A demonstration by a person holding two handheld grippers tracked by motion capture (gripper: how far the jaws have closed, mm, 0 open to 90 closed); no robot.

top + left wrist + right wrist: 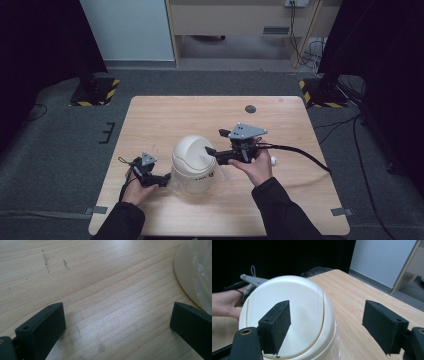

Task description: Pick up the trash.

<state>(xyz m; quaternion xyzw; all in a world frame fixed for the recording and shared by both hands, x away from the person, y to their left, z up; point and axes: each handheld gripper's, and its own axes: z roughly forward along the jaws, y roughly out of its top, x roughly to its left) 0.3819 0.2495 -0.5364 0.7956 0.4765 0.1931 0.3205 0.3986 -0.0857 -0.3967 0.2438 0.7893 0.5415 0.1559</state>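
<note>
A cream bin (192,162) with a domed swing lid and a clear plastic liner stands at the front middle of the wooden table (165,115). My left gripper (164,179) lies low on the table at the bin's left base, open, with bare wood between its jaws (117,320) and the bin's wall (197,272) just past one jaw. My right gripper (215,141) hovers at the bin's upper right, pointing left. In the right gripper view it is open (327,325); one jaw stands before the lid (299,305), the other over the table.
A small white object (273,160) lies by the right hand. A dark round spot (250,108) marks the table's far side. The right gripper's cable (300,152) trails off to the right. Black stands with striped bases (95,90) flank the table on the floor.
</note>
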